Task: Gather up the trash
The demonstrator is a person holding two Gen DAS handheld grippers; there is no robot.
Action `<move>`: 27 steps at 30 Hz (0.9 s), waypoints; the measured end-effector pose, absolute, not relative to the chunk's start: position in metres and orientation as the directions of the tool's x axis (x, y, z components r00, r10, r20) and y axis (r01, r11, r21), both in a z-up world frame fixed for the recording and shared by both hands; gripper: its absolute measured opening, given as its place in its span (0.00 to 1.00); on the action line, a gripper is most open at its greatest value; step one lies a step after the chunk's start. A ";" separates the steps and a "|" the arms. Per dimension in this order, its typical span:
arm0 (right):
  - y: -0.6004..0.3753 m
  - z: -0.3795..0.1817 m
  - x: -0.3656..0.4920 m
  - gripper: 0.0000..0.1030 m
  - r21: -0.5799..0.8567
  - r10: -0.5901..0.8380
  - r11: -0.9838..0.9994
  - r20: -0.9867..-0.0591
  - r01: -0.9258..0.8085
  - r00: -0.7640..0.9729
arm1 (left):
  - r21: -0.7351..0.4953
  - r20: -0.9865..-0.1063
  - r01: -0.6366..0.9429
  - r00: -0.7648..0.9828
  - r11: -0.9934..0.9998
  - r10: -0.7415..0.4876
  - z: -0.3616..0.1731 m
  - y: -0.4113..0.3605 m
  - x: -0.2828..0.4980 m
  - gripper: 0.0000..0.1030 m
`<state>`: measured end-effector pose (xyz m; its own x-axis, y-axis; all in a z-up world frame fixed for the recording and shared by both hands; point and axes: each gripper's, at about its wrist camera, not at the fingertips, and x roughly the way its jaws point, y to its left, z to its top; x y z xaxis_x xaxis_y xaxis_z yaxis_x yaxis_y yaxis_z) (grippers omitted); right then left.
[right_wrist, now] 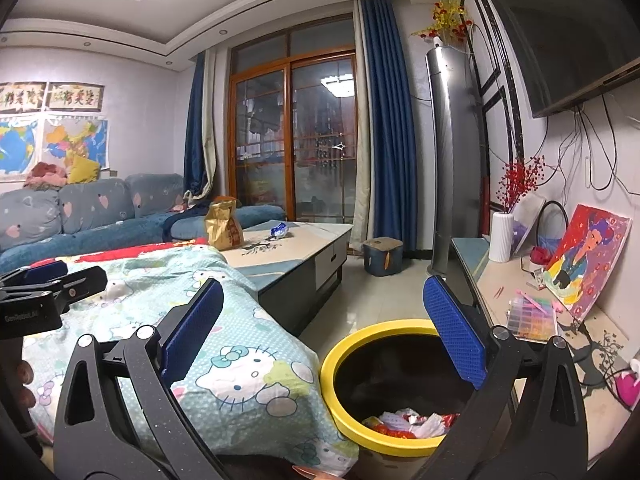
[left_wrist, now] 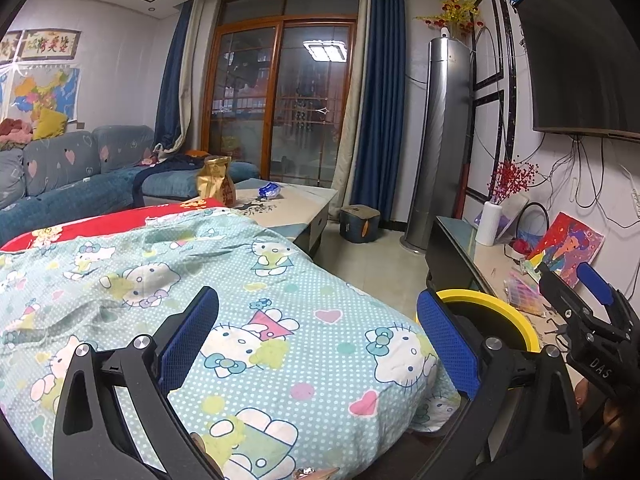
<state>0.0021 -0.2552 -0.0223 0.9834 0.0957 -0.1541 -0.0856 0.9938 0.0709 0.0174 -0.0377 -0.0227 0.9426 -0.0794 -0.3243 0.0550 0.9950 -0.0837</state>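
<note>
My left gripper (left_wrist: 320,340) is open and holds nothing, hovering over a Hello Kitty quilt (left_wrist: 248,280). My right gripper (right_wrist: 324,332) is open too, with nothing between its blue pads (right_wrist: 456,332), just above a yellow-rimmed bin (right_wrist: 340,364). Crumpled red and white wrappers (right_wrist: 408,422) lie at the bin's bottom. Farther off, a brown paper bag (right_wrist: 224,226) and a blue wrapper (right_wrist: 280,230) rest on the coffee table (right_wrist: 320,236). In the left wrist view the bag (left_wrist: 216,182), the blue wrapper (left_wrist: 270,190), the bin's rim (left_wrist: 500,308) and the right gripper (left_wrist: 572,280) all show.
A blue sofa (right_wrist: 100,216) runs along the left wall. A TV bench (right_wrist: 520,280) on the right holds a white vase (right_wrist: 500,236), a painting (right_wrist: 588,256) and a bead box (right_wrist: 532,318). A tall air conditioner (right_wrist: 452,160) and a small stool (right_wrist: 382,256) stand beyond tiled floor (right_wrist: 372,292).
</note>
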 end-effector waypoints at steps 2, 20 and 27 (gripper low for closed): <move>-0.254 -0.023 0.004 0.90 0.073 0.096 0.994 -0.159 -0.085 0.983 | -0.083 -0.327 0.055 0.942 0.995 -0.079 -0.024 -0.038 0.017 0.94; -0.253 -0.027 0.007 0.90 0.080 0.100 0.993 -0.173 -0.087 0.980 | -0.091 -0.336 0.049 0.939 0.995 -0.077 -0.027 -0.038 0.018 0.94; -0.254 -0.028 0.007 0.90 0.081 0.099 0.993 -0.173 -0.086 0.980 | -0.091 -0.337 0.047 0.938 0.995 -0.075 -0.029 -0.036 0.019 0.94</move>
<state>0.0071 -0.2536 -0.0281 0.9799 0.0994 -0.1730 -0.0864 0.9929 0.0815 0.0185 -0.0364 -0.0290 0.9384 -0.0754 -0.3371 0.0471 0.9947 -0.0914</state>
